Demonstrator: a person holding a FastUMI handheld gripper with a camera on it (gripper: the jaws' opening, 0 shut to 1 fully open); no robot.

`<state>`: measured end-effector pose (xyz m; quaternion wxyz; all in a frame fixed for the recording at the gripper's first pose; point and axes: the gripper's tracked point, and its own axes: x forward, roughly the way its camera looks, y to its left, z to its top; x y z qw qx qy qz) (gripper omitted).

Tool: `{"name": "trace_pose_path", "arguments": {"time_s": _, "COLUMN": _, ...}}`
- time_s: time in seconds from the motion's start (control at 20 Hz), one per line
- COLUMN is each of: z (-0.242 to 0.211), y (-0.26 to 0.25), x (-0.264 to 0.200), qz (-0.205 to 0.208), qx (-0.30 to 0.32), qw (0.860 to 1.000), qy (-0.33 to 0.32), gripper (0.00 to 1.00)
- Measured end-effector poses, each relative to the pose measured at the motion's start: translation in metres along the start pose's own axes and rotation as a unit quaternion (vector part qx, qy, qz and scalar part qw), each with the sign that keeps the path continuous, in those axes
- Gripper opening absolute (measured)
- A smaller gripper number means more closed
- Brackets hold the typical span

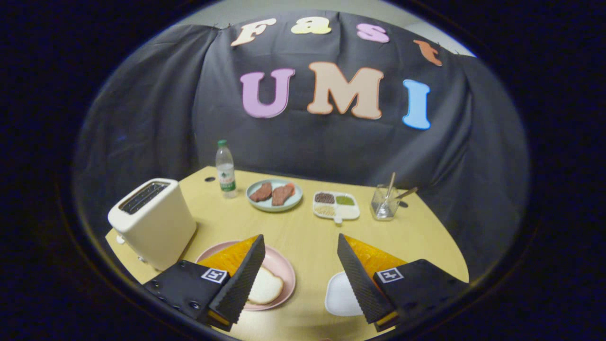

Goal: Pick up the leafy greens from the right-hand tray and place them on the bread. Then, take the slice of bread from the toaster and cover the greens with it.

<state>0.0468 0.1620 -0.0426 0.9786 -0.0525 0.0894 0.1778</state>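
Claw [300, 251] open, pale bread slice [265, 287] on pink plate [284, 270]

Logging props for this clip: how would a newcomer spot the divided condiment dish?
Start at the yellow table, far edge, near the black cloth wall. Between the blue plate with meat and the clear glass of utensils lies the white divided dish. It alone has compartments holding dark, green and pale fillings. The open gripper hovers nearer.
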Motion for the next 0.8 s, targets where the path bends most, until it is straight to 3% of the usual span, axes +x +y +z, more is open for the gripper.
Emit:
{"name": "trace_pose_path", "arguments": {"time_s": 0.3, "z": 0.076, "y": -0.036, "x": -0.023, "qz": -0.034, "qx": -0.004, "qw": 0.993, "qy": -0.115, "gripper": 0.98}}
{"name": "trace_pose_path", "arguments": {"time_s": 0.8, "z": 0.1, "y": -0.076, "x": -0.039, "qz": -0.052, "qx": 0.022, "qw": 0.987, "qy": -0.152, "gripper": 0.98}}
